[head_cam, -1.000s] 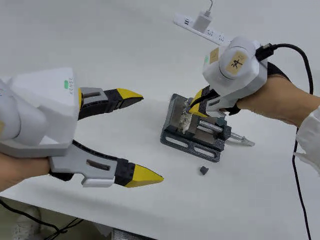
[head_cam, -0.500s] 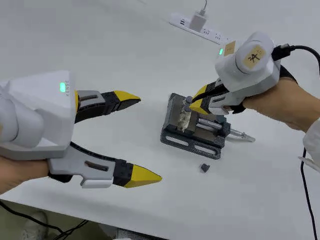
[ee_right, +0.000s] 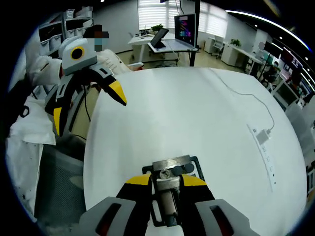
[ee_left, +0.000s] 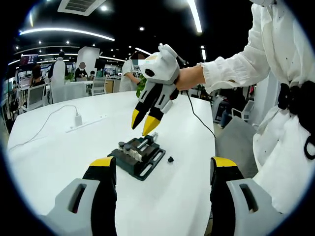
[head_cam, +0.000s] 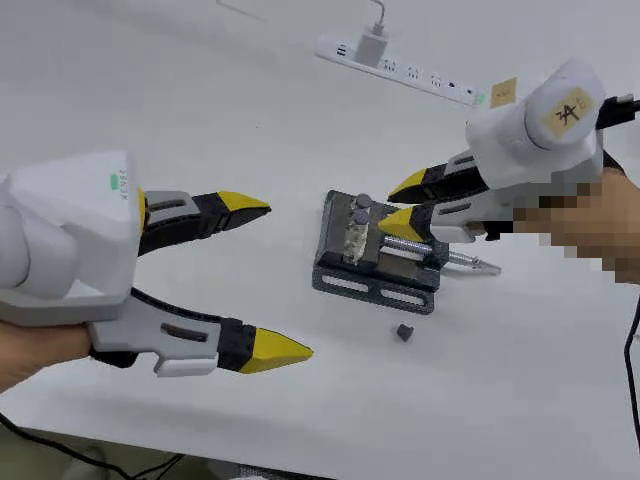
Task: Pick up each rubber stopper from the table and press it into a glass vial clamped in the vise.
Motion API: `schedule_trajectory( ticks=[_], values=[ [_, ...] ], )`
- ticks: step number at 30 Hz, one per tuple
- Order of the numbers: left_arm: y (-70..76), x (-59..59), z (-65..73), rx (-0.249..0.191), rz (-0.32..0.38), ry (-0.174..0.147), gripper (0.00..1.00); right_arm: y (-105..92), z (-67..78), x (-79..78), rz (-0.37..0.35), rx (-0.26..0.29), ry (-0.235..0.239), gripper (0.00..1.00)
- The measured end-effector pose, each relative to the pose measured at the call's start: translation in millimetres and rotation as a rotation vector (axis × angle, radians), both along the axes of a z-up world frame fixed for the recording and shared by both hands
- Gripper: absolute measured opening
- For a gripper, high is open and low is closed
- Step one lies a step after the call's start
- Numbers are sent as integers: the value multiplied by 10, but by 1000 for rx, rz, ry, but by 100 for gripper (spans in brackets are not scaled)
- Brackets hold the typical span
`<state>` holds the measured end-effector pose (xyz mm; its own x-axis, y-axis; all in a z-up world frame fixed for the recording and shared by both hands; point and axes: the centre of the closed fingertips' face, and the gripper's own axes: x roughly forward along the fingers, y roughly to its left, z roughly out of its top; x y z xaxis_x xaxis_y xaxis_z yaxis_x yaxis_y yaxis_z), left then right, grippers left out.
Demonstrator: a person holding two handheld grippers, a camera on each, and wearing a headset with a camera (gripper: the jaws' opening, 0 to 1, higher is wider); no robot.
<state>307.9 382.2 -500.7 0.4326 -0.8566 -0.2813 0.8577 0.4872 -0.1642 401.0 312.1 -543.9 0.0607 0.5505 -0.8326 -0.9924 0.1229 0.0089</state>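
Observation:
A dark vise sits mid-table and clamps glass vials. Two of them carry grey rubber stoppers on top. My right gripper hovers just right of the vise, its yellow-tipped jaws a little apart with nothing between them. In the right gripper view the vise and its stoppers lie just beyond the gripper. One loose stopper lies on the table in front of the vise. My left gripper is wide open and empty, well left of the vise.
A white power strip with a plugged charger lies at the far side of the white table. The vise's screw handle sticks out to the right. The table's near edge runs below my left gripper. The office behind holds people and desks.
My right gripper has pulled back right and up from the vials, leaving a stopper seated on top. The left gripper has stayed wide open. The head camera has shifted.

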Motion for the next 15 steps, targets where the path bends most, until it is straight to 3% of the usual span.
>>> schedule_trajectory(
  ticks=[5, 9, 13, 15],
  values=[
    [-42, -16, -24, 32, -21, 8, 74, -151, 50, -81, -53, 49, 5, 18],
    [-103, -36, -96, 90, -61, 9, 72, -314, 68, -138, -93, 84, 9, 24],
    [-164, -29, -143, 134, -95, 4, 71, -446, 89, -223, -130, 124, 17, 27],
    [-187, -9, -173, 173, -117, -18, 69, -527, 99, -263, -155, 144, 25, 28]
  ],
)
